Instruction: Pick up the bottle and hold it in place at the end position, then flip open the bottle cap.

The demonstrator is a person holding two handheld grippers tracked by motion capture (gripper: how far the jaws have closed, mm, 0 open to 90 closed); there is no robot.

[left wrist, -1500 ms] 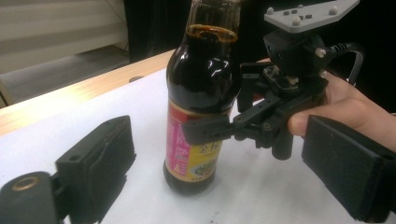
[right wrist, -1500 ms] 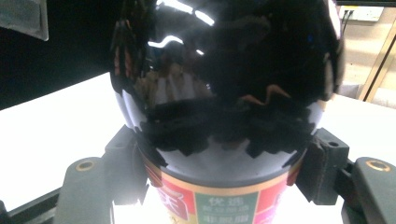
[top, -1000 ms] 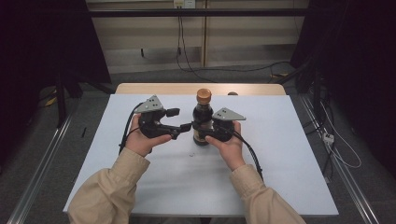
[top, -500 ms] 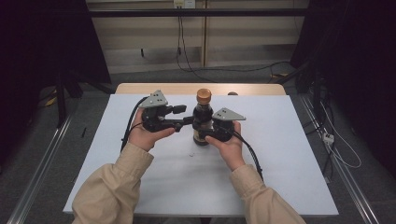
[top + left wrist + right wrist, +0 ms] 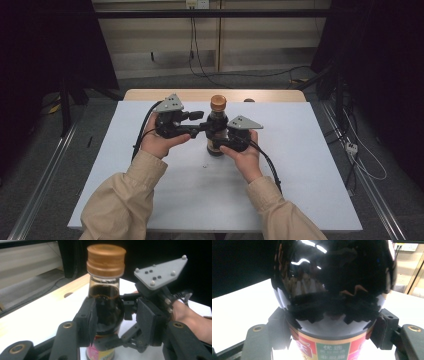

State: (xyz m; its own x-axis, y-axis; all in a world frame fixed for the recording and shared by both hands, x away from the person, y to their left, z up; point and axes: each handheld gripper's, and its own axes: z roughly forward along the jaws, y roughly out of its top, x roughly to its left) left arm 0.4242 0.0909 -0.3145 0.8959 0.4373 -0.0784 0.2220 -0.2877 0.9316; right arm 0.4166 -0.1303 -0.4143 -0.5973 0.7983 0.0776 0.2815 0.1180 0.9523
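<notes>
Dark glass sauce bottle with brown screw cap (image 5: 217, 131) upright mid-table, white top (image 5: 310, 170) bare around | right gripper (image 5: 231, 143) clamps labelled body | left gripper (image 5: 200, 126) jaws just closing, one pad touching the shoulder, other side unclear | base hidden.

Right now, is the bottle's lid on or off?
On. The brown lid sits on the neck of the bottle, which stands upright.

Dark glass sauce bottle with brown ribbed cap (image 5: 217, 125) upright at table centre, hemmed on both sides: black left gripper (image 5: 200, 125) flanks neck, black right gripper (image 5: 220, 142) clamps lower body. Space above cap free. White tabletop (image 5: 310, 165) bare right, left and near edge; small white speck (image 5: 204, 164) just before bottle. Bare wooden strip (image 5: 150, 94) along far edge, passable.
</notes>
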